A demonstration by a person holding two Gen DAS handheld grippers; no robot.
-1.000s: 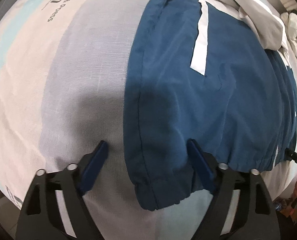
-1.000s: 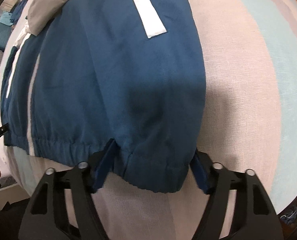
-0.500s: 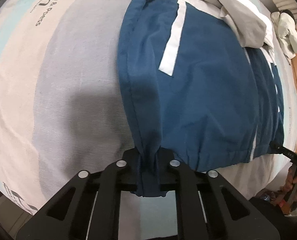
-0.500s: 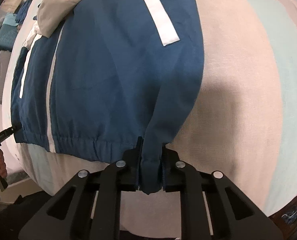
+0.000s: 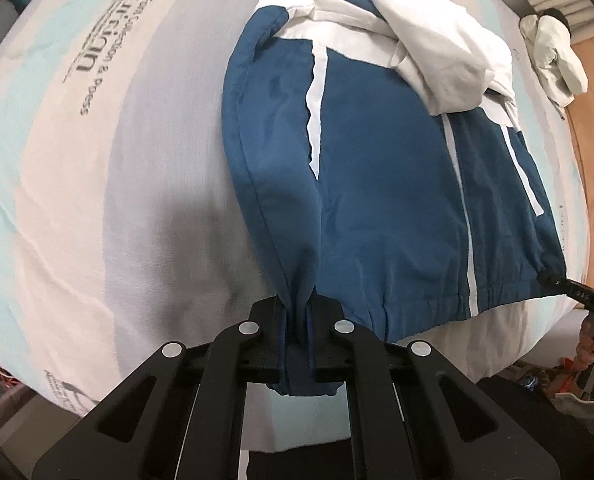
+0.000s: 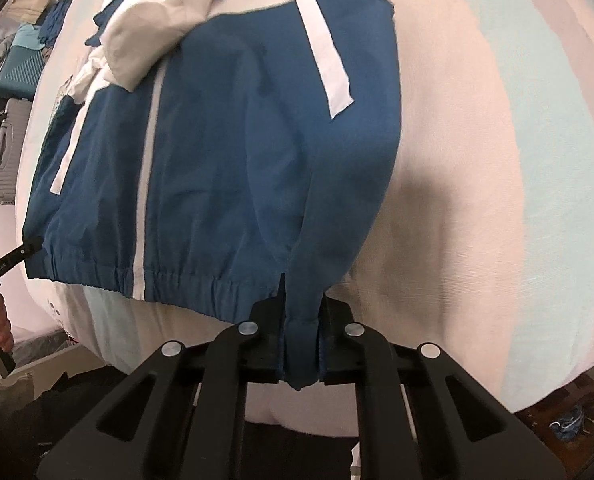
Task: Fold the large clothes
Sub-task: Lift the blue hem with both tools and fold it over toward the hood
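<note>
While the striped bed [image 5: 109, 208] carries most of it, the blue jacket [image 5: 377, 200] lies flat with its long axis running away from the cameras, white hood [image 5: 437, 52] at the far end and gathered hem [image 6: 185, 280] at the bed's near edge. The left gripper [image 5: 297, 344] is clamped on one hem corner. The right gripper's [image 6: 303, 354] jaws have just been closing and pinch the other corner, both corners raised off the sheet.
</note>
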